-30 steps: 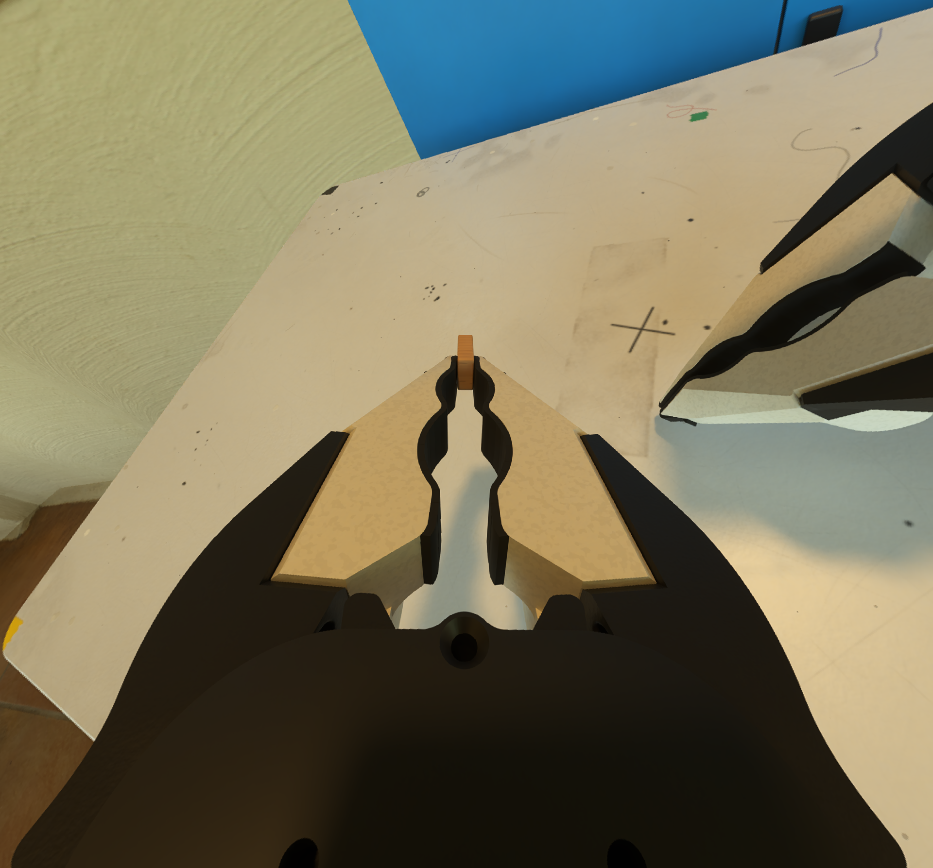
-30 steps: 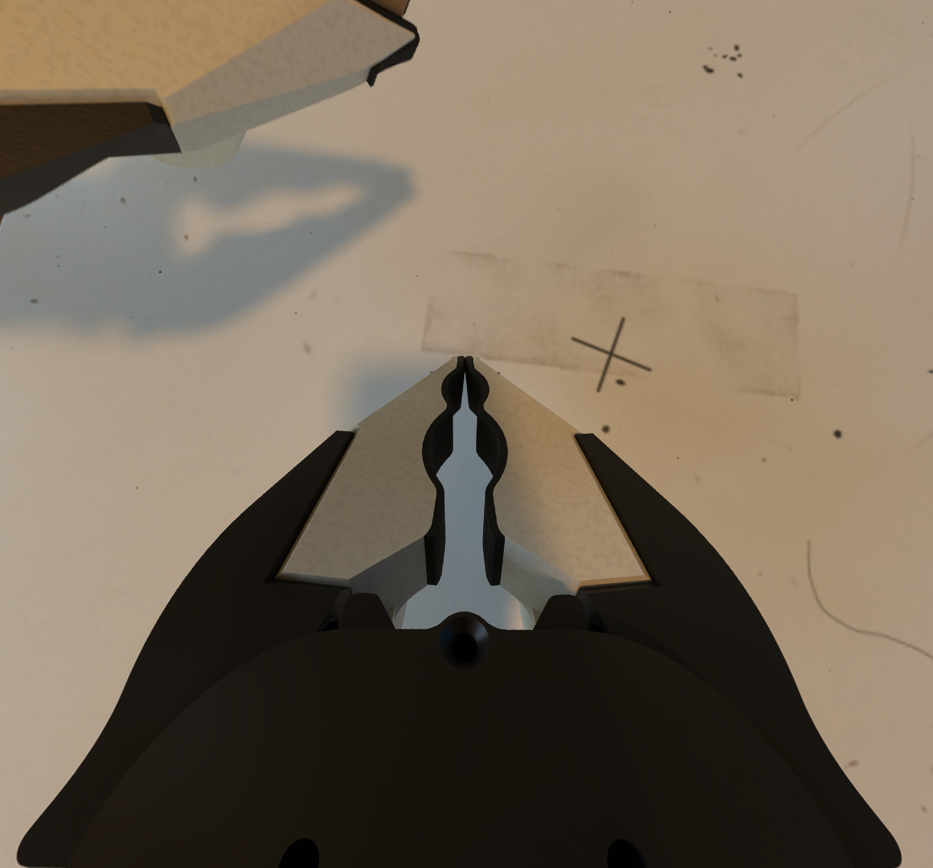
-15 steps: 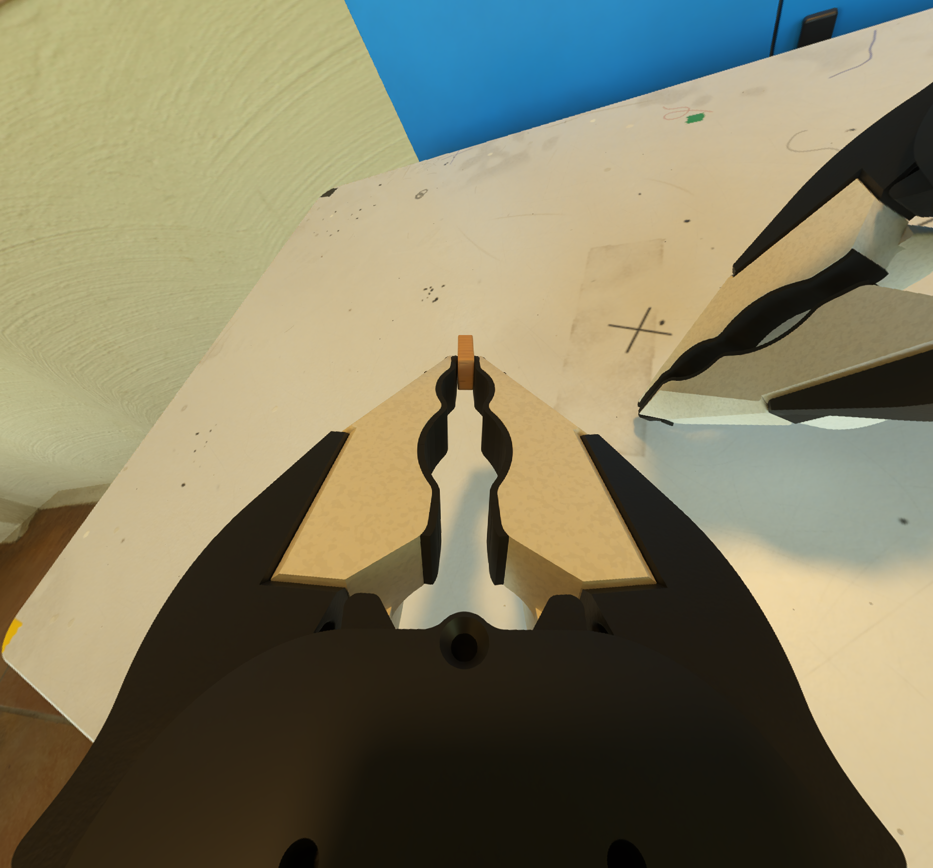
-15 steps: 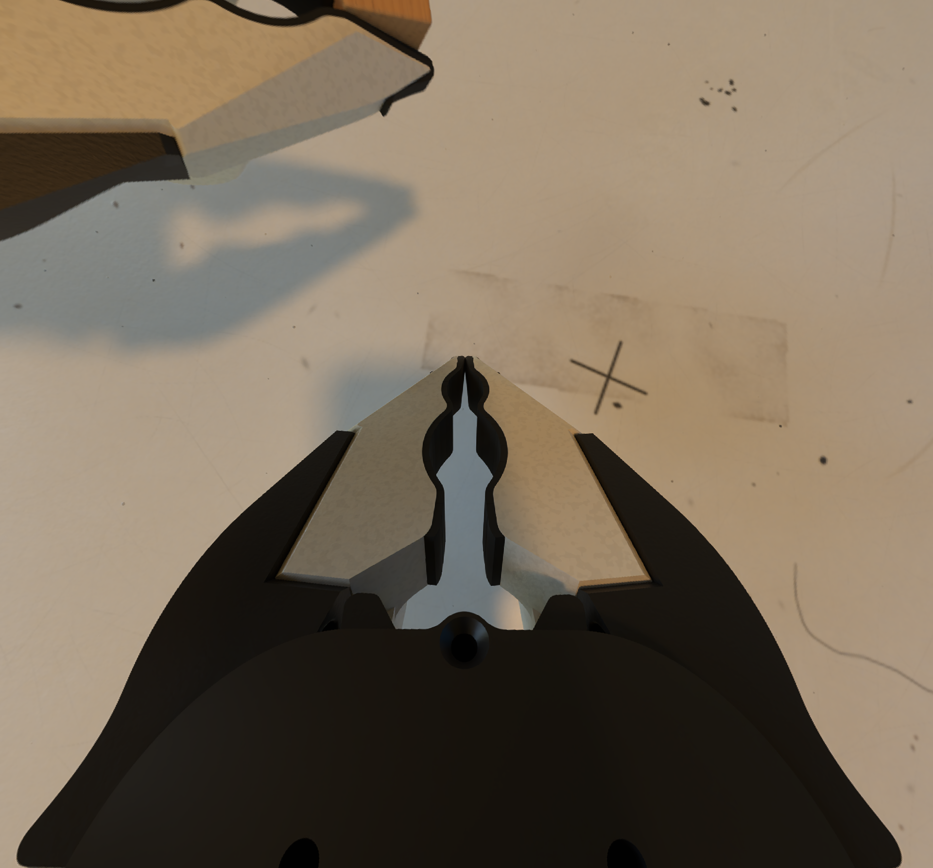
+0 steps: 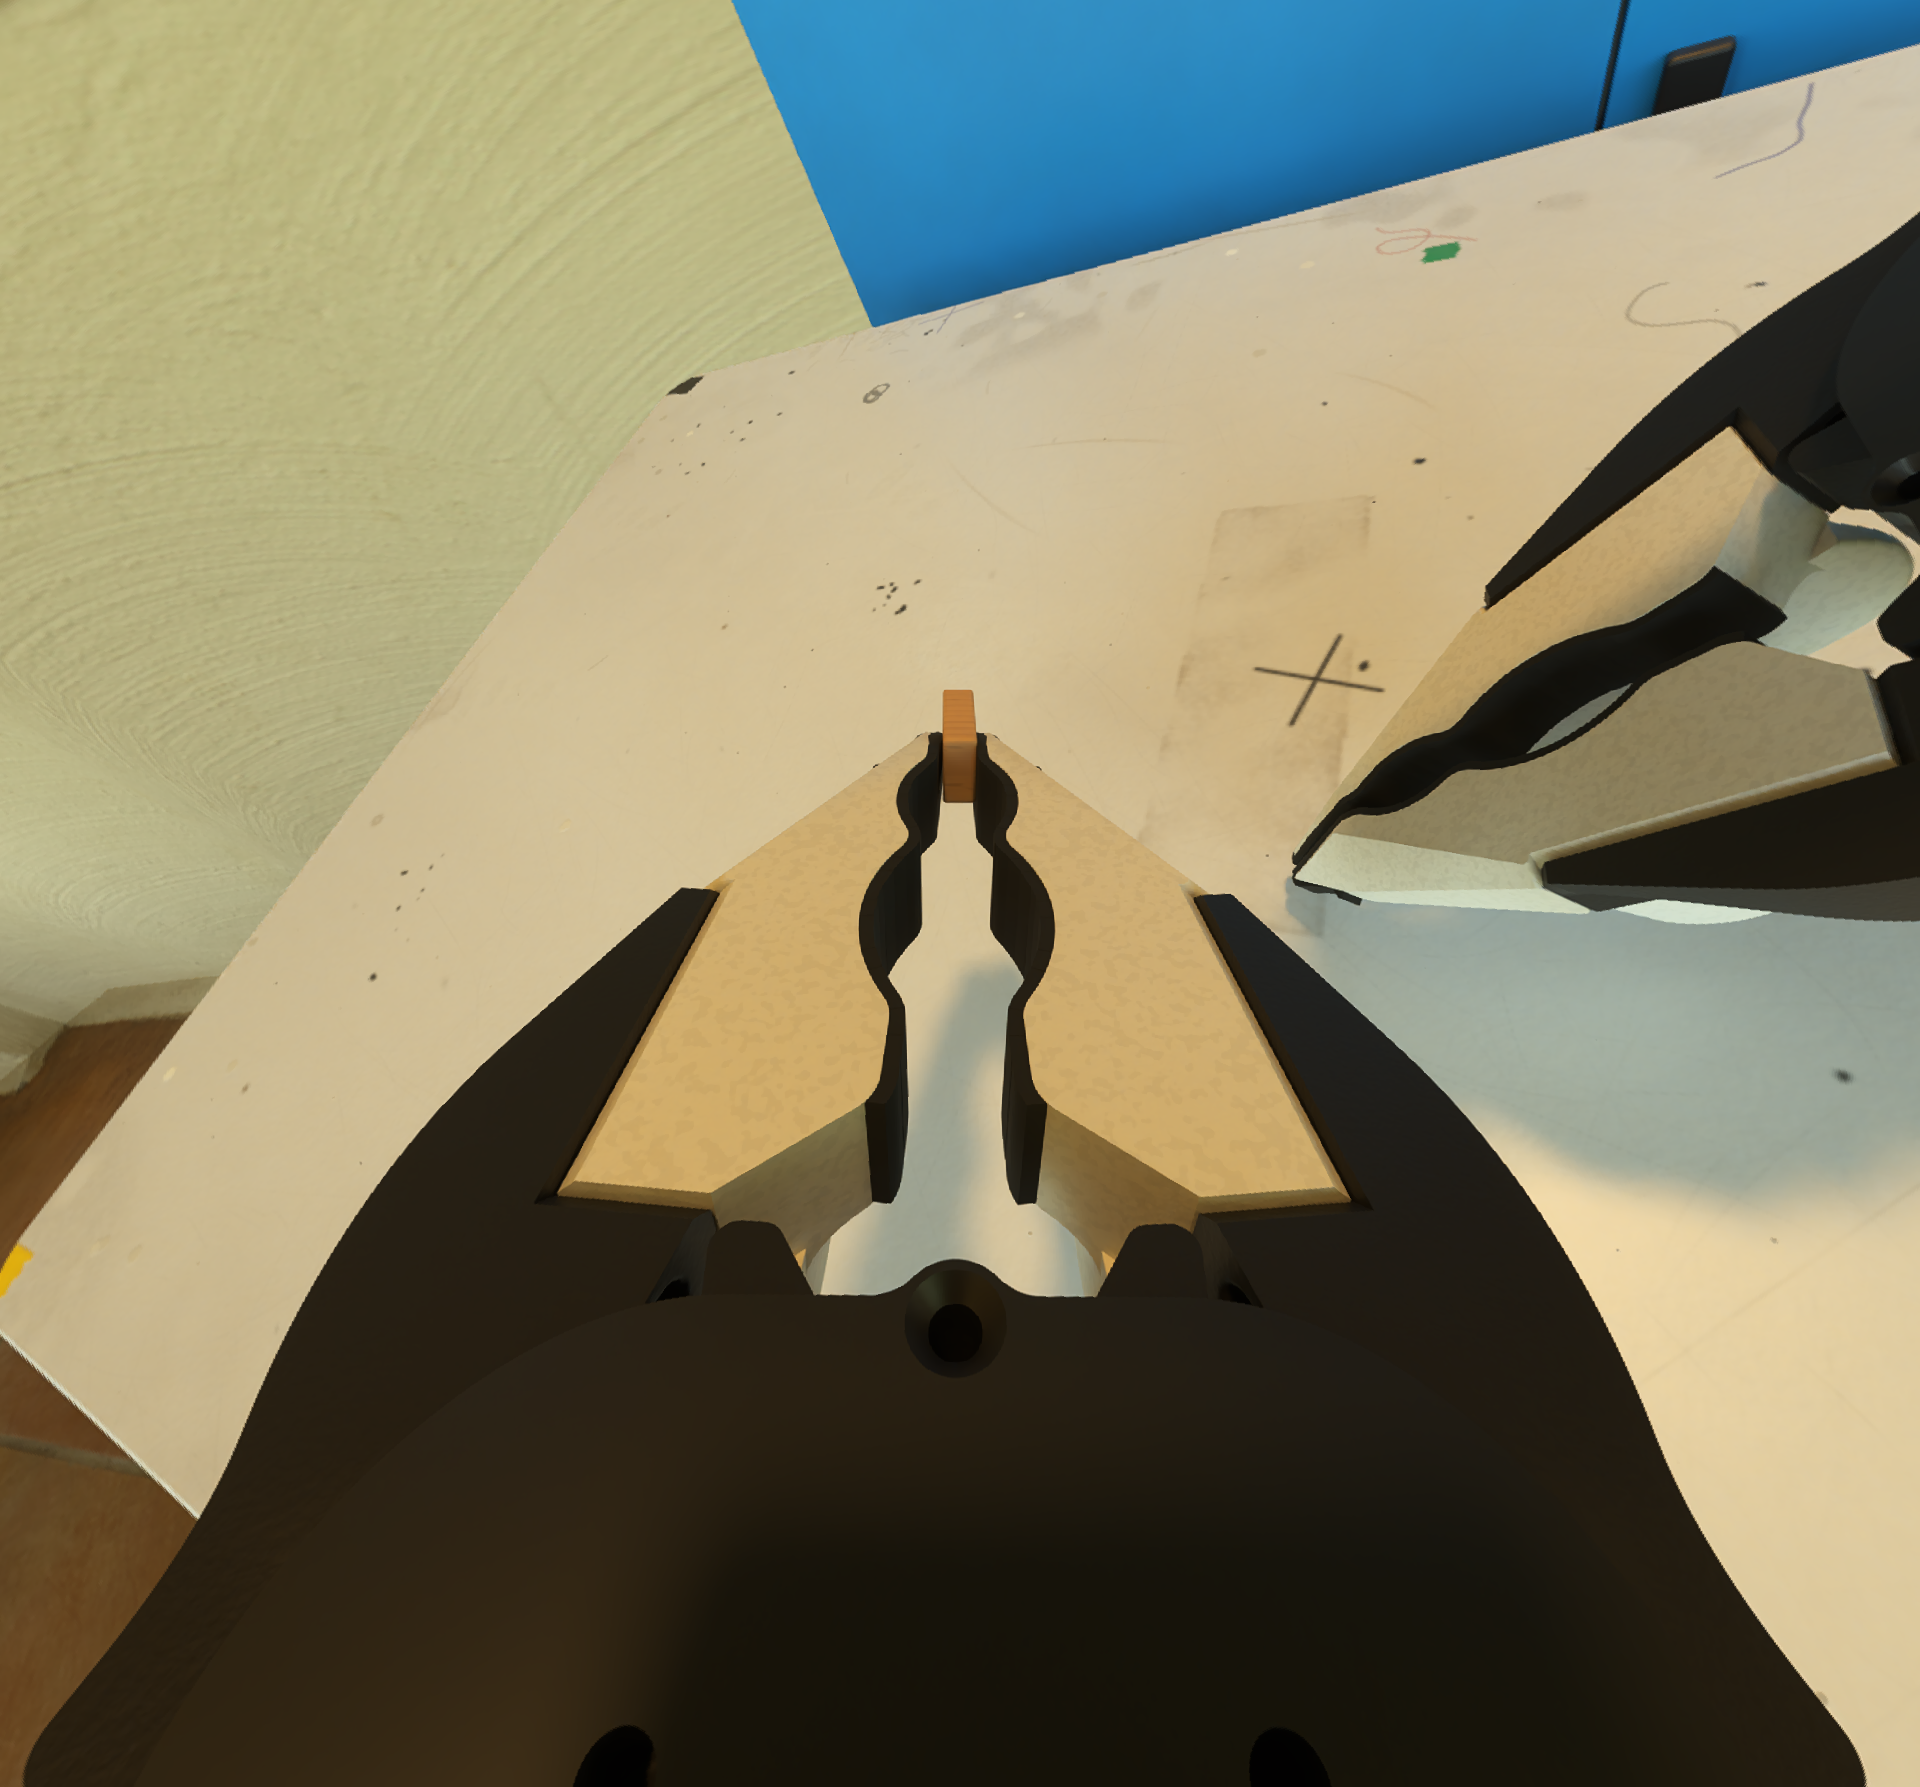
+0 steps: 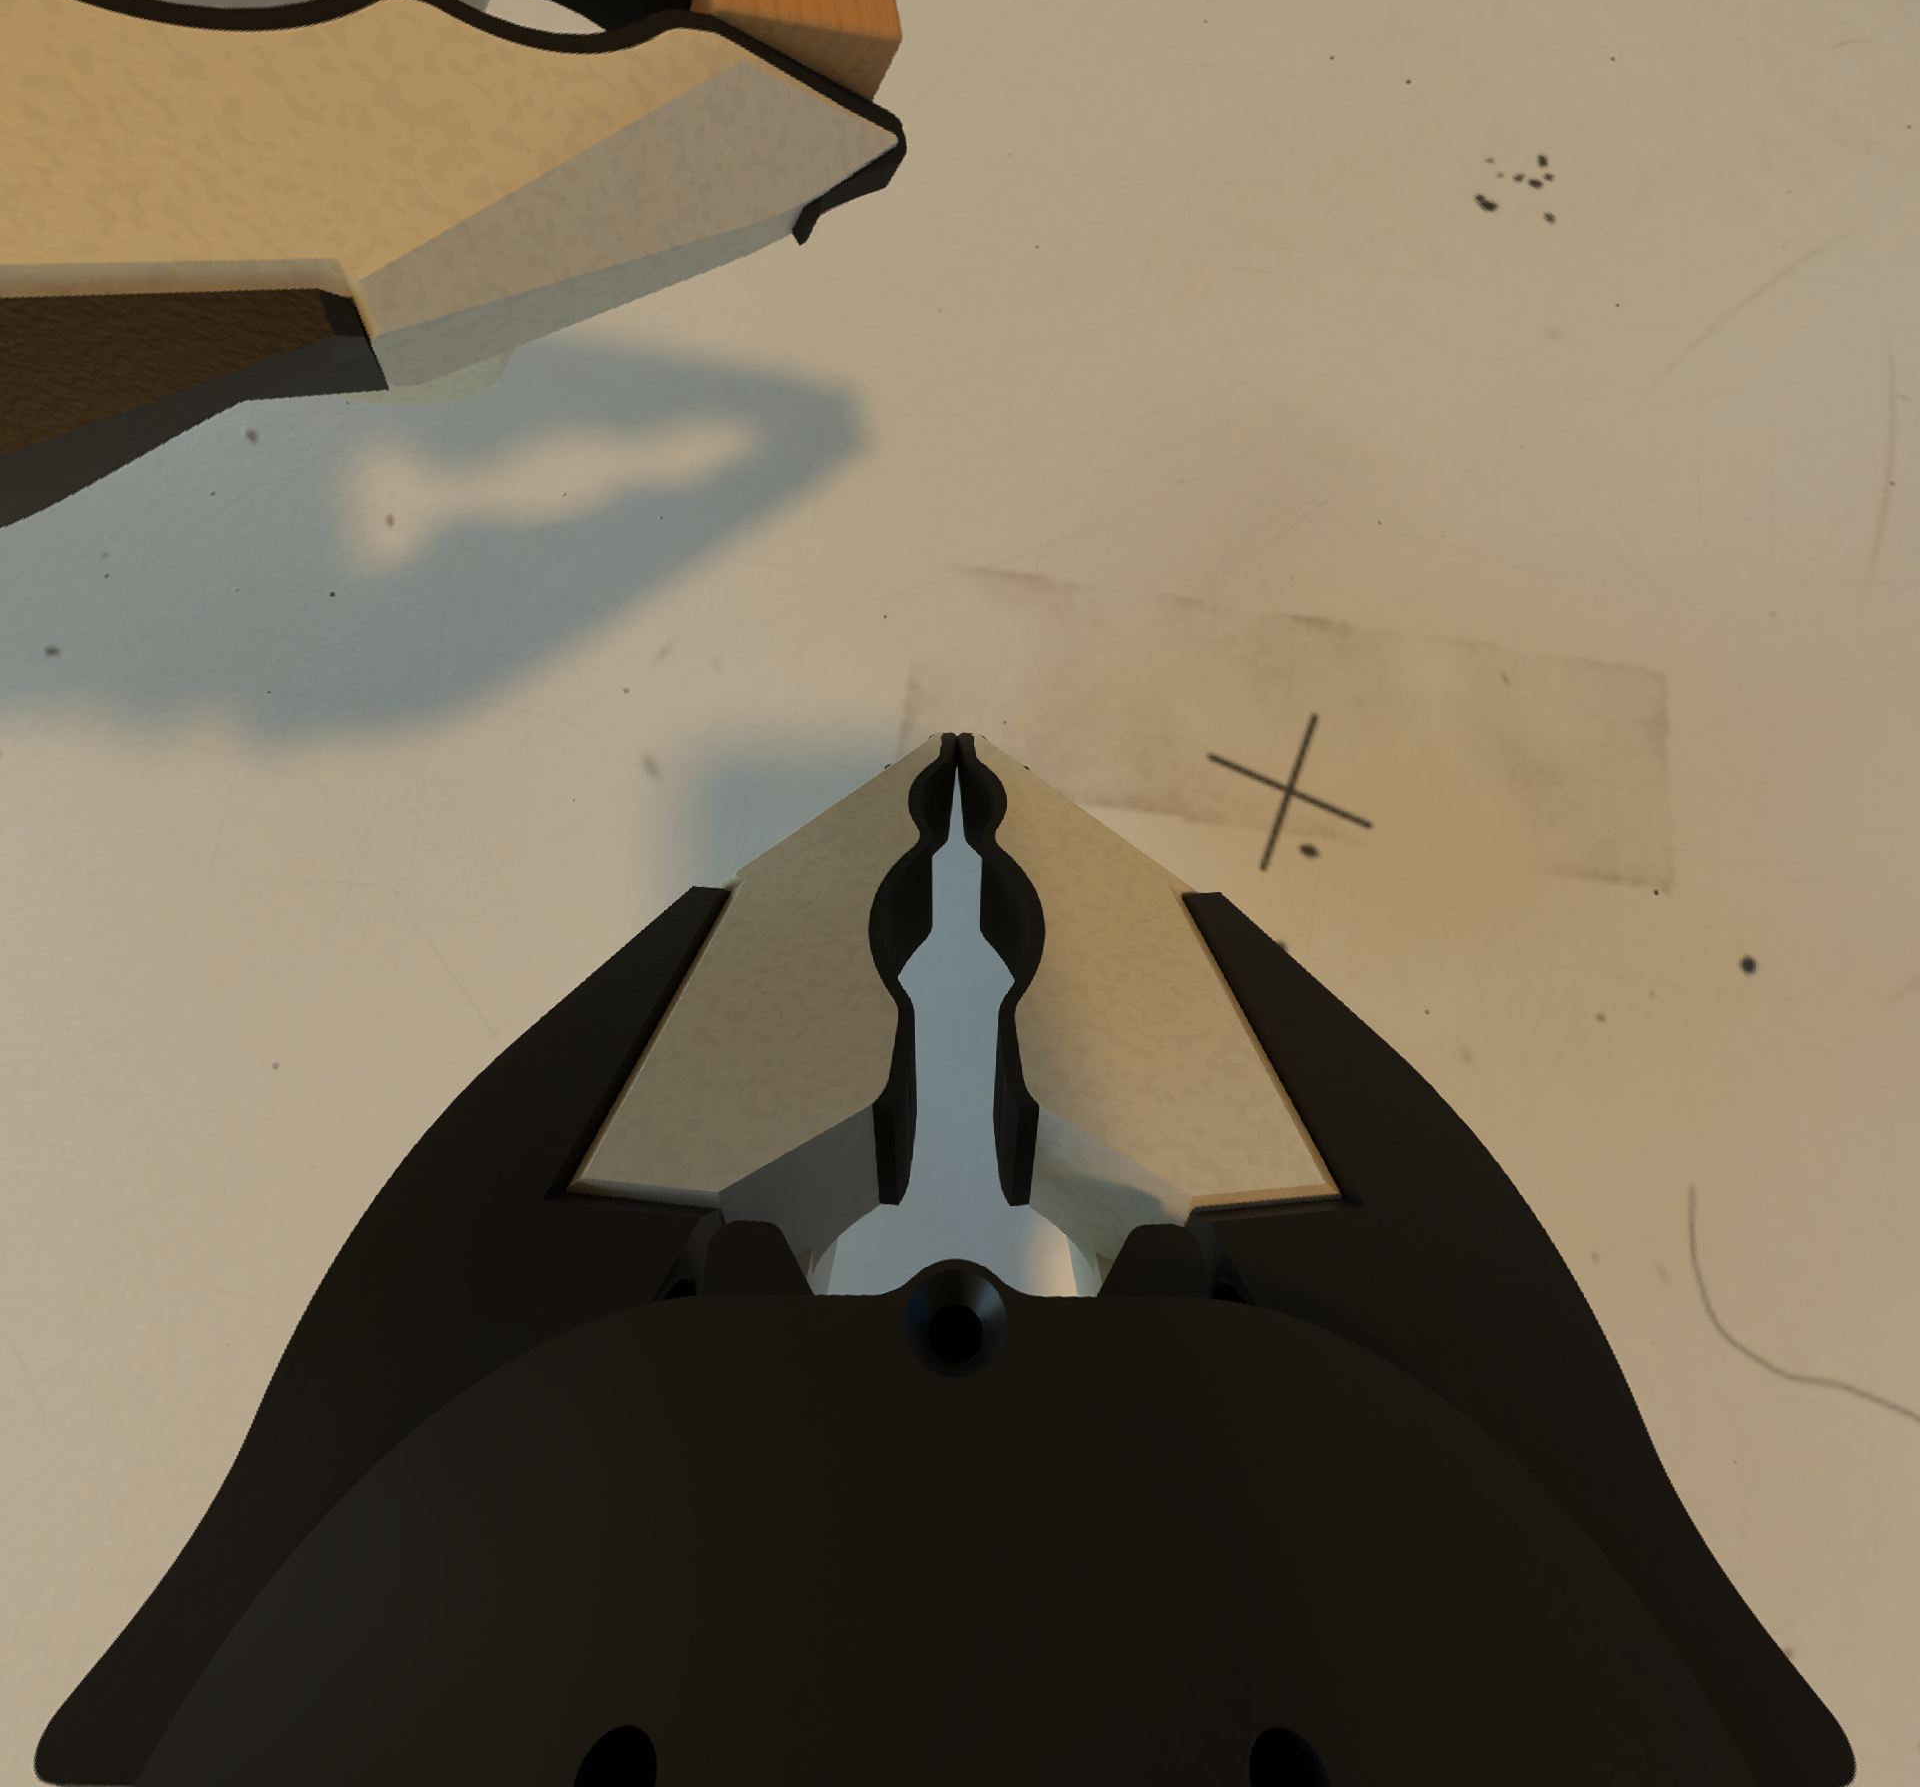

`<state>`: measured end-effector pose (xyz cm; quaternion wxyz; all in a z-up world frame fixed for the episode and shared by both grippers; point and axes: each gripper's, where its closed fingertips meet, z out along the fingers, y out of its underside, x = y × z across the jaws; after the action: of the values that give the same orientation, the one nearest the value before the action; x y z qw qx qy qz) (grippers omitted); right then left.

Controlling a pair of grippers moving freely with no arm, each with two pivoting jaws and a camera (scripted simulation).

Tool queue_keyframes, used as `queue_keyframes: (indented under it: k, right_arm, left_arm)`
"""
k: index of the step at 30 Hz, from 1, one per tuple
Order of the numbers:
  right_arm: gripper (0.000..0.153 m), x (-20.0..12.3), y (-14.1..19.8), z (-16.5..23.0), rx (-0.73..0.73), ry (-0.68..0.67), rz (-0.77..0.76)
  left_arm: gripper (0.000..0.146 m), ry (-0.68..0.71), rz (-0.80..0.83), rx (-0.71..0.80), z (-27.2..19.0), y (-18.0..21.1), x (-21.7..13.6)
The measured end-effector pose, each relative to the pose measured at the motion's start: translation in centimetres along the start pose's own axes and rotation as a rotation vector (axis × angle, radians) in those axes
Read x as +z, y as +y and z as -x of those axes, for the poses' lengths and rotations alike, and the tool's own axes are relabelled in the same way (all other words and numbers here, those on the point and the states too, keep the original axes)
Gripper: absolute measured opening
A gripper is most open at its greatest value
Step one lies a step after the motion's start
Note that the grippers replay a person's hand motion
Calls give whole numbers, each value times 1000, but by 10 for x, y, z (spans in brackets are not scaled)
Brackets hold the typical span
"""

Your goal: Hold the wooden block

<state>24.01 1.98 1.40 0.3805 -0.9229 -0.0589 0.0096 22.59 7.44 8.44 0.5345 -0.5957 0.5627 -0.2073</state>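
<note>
Wooden block (image 5: 957, 745) clamped edge-on between the tips of the left gripper (image 5: 957, 769), raised above the table (image 5: 790, 584). Right gripper (image 6: 956, 750), tips pressed together and empty, hangs just to its right, beside a pen cross (image 6: 1288, 792). Table edge lies left; bare surface ahead.

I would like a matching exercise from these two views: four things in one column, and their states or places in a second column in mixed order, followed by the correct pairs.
Things
1. block
2. left gripper
3. right gripper
4. cross mark

States or places
A. shut, holding nothing
B. drawn on the table, on a greyish patch
C. orange-brown, pinched between fingertips above the table
D. shut on the block

Pairs: 1-C, 2-D, 3-A, 4-B
</note>
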Motion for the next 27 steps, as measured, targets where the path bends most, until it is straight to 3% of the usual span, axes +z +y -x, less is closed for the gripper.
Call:
queue_keyframes:
  k: [17, 27]
  right_arm:
    - [1, 1, 1, 1, -13, -41, 158]
    - [0, 0, -1, 2, 26, -52, 79]
  left_arm:
    - [5, -1, 2, -41, 0, 3, -2]
    - [5, -14, 20, -76, 5, 10, -2]
